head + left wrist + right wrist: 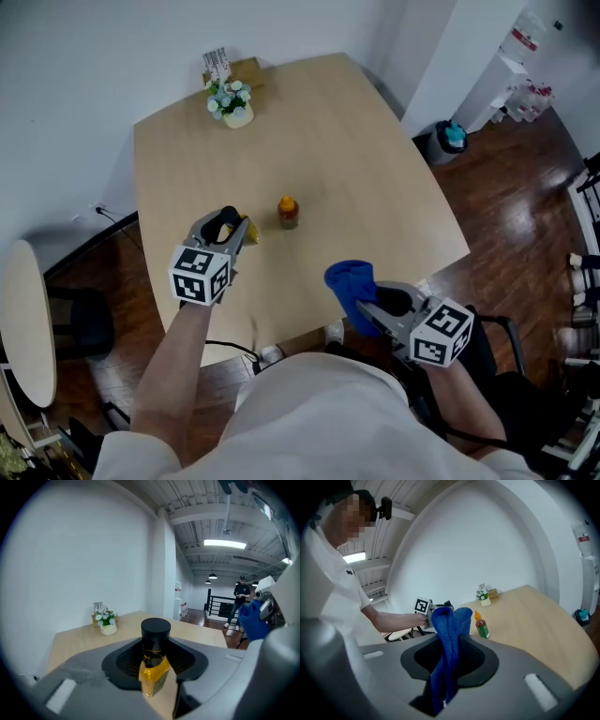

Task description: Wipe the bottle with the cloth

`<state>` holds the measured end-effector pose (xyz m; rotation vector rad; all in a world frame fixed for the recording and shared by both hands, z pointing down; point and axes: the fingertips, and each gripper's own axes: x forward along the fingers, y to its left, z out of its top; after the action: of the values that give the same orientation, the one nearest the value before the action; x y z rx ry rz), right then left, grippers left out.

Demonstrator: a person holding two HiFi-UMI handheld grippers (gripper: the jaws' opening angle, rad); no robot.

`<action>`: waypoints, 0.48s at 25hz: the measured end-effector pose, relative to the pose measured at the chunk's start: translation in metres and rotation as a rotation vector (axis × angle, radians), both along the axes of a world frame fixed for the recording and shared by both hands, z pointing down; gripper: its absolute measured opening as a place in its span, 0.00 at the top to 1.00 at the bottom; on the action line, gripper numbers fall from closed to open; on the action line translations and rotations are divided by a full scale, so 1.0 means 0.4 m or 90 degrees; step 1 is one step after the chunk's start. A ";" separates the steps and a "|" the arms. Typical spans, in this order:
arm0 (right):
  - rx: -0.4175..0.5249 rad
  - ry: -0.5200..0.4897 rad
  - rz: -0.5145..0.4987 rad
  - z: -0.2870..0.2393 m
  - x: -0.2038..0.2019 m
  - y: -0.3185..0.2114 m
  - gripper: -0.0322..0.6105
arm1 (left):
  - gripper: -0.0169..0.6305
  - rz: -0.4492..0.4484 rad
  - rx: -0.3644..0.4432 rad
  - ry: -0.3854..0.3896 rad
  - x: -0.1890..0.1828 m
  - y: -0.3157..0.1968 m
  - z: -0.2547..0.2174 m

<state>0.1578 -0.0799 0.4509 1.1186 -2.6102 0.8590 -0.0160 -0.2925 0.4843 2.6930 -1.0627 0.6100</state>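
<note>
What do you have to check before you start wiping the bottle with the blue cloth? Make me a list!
1. Bottle held: ok. The left gripper is shut on the yellow bottle.
2. Cloth held: ok. The right gripper pinches the blue cloth, and its folds stick up above the jaws.
3. Cap on: ok. The black cap sits on the bottle. Whether it is tight: cannot tell.
4. Cloth on bottle: not ok. In the head view the two grippers are apart.
5. Path free: ok, probably. The orange-capped bottle stands on the table, apart from both grippers.
6. Where the dirt is: cannot tell.
</note>
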 end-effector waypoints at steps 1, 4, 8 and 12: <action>-0.002 0.000 0.000 0.000 0.006 -0.001 0.81 | 0.73 -0.004 -0.002 -0.003 0.002 -0.010 0.023; -0.014 -0.004 0.001 0.002 0.030 -0.003 0.81 | 0.73 -0.020 -0.007 -0.007 0.009 -0.030 0.082; -0.028 0.002 -0.001 0.010 0.061 -0.009 0.81 | 0.73 -0.031 -0.001 0.001 0.029 -0.054 0.124; -0.036 0.010 -0.006 0.021 0.077 -0.019 0.81 | 0.73 -0.041 -0.005 0.003 0.041 -0.070 0.160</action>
<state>0.1888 -0.0873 0.4593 1.0941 -2.5594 0.9116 0.0003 -0.3204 0.5485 2.6410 -1.1381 0.5958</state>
